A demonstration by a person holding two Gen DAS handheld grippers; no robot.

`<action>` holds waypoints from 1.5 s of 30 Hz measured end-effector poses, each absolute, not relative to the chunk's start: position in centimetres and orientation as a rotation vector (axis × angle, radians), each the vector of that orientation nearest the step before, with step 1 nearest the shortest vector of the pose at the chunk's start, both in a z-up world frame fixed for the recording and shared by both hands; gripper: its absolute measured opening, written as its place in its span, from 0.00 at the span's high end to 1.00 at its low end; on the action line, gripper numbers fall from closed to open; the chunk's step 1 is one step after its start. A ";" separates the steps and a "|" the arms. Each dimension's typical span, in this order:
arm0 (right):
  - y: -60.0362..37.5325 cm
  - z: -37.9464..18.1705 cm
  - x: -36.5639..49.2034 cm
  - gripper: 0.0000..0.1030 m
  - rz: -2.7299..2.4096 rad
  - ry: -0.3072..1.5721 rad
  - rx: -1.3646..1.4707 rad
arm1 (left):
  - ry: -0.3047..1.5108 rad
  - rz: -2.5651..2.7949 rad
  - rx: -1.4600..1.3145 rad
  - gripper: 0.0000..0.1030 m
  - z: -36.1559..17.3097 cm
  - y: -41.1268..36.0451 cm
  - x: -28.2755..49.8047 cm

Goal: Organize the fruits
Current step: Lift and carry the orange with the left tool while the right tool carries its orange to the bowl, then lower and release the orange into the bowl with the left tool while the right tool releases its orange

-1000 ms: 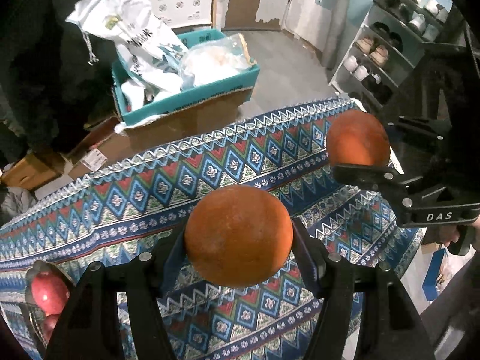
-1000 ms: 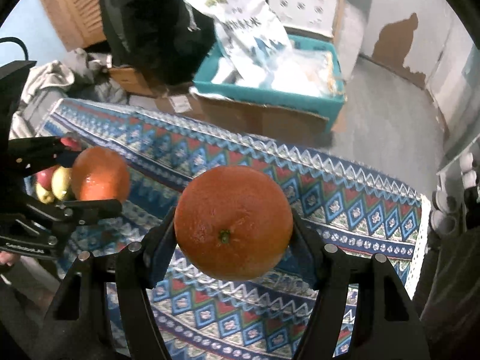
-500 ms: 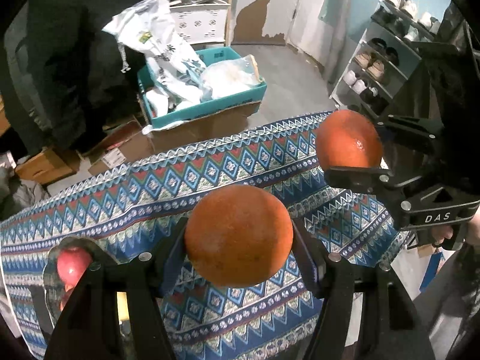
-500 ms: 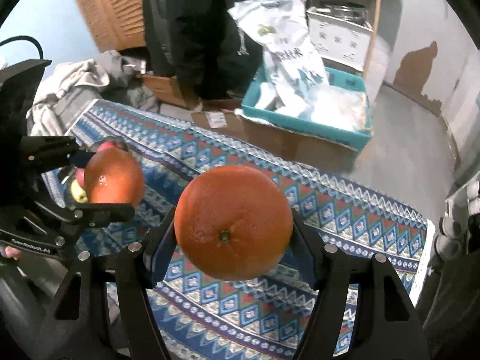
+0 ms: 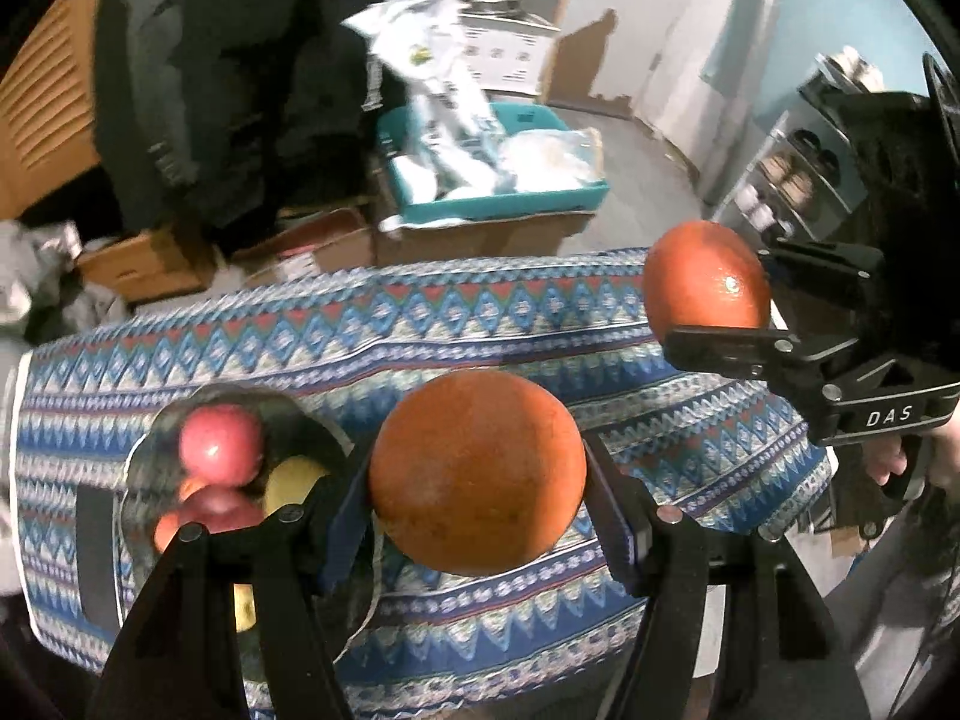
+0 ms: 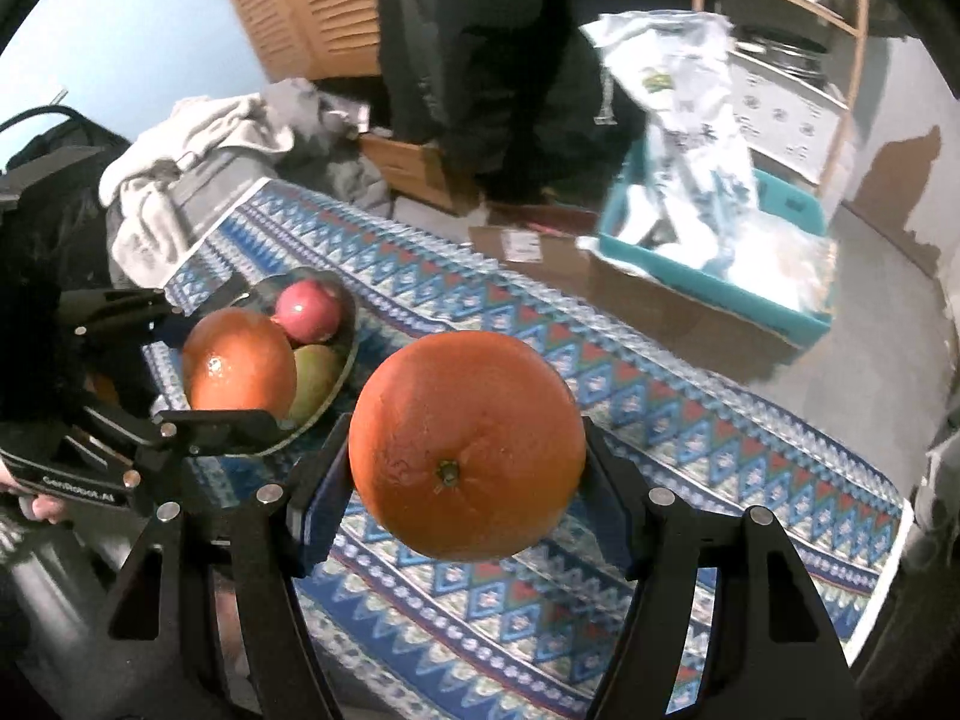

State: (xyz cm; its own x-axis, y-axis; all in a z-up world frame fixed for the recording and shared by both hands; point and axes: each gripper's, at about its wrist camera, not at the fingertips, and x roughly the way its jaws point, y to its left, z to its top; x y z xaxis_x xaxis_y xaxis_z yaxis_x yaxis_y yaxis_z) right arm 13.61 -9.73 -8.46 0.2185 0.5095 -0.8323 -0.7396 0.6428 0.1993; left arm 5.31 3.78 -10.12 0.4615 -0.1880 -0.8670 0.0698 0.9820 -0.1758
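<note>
My left gripper is shut on an orange and holds it above the patterned cloth, just right of a dark fruit bowl with a red apple and a yellow fruit. My right gripper is shut on a second orange, also held above the cloth. In the right wrist view the left gripper's orange hangs at the bowl, which holds a red apple and a green fruit. The right gripper's orange shows at the right in the left wrist view.
The table carries a blue patterned cloth. Beyond its far edge stand a teal crate with plastic bags, cardboard boxes and a person in dark clothes. A shoe rack is at the right. Clothes lie at the left.
Both grippers have swung left with their oranges. The fruit bowl has come further into view, close beside the left gripper's orange.
</note>
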 end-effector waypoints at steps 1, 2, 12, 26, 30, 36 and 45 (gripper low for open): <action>-9.1 -8.6 13.5 0.32 0.887 1.036 -0.265 | 1.083 -0.150 -0.129 0.35 -10.2 4.4 5.0; -8.6 -8.8 13.4 0.32 0.894 1.041 -0.270 | 1.084 -0.140 -0.137 0.35 -10.4 5.0 4.7; -2.7 -10.0 12.8 0.32 0.958 1.088 -0.298 | 1.086 -0.047 -0.178 0.35 -11.9 10.2 2.0; 4.7 -12.7 12.8 0.32 1.005 1.158 -0.344 | 1.147 0.032 -0.226 0.35 -16.7 14.8 -1.0; 6.7 -13.8 13.0 0.32 1.005 1.176 -0.360 | 1.179 0.044 -0.238 0.35 -18.4 15.4 -1.3; 9.2 -15.5 13.2 0.32 1.004 1.208 -0.391 | 1.211 0.056 -0.256 0.35 -20.2 15.8 -1.5; 11.6 -18.3 13.8 0.32 0.979 1.246 -0.433 | 1.246 0.064 -0.250 0.35 -22.4 15.5 -1.4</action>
State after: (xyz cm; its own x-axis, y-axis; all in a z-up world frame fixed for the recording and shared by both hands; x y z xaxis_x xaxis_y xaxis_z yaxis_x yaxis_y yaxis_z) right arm 13.77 11.56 -18.28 0.0024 0.3800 -0.9250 -0.8085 0.5451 0.2218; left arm -1.40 15.51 -22.39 0.3213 -0.0879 -0.9429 -0.1840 0.9709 -0.1532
